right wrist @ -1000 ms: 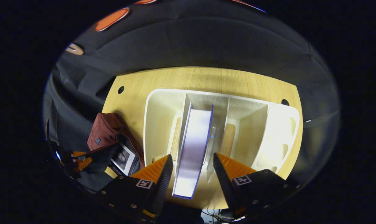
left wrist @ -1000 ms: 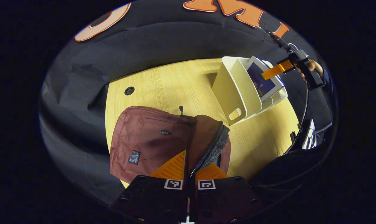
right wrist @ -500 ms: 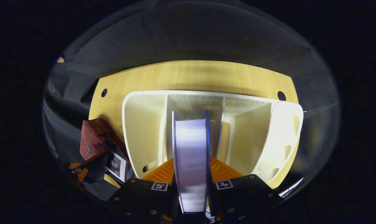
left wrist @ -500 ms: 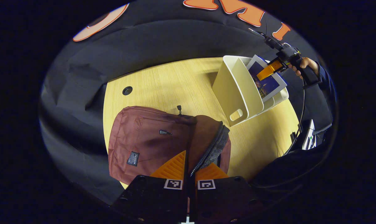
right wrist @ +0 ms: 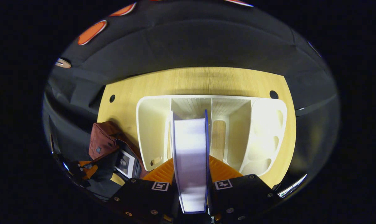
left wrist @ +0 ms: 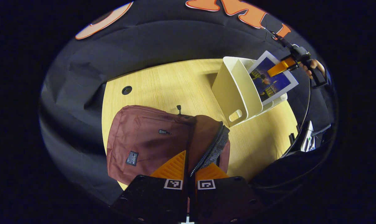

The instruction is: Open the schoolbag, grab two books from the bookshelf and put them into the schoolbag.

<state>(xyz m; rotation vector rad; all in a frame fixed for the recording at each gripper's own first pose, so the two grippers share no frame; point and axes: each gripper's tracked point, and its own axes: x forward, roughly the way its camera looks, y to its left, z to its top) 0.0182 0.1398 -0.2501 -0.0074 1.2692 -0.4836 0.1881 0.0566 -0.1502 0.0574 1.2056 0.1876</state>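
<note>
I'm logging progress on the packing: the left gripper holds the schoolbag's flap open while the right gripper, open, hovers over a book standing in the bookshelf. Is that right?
Not quite. The right gripper is not open: in the right gripper view its fingers are shut on the book, partly raised above the bookshelf. The rest holds: the left gripper pinches the schoolbag by its flap.

My left gripper view looks down from close above the schoolbag (left wrist: 150, 143) just beyond my fingers, with the bookshelf (left wrist: 237, 90) farther ahead to the right. My right gripper view looks steeply down into the bookshelf (right wrist: 262, 133) ahead of my fingers, near. Both share the surface (left wrist: 163, 84), bookshelf and schoolbag.
</note>
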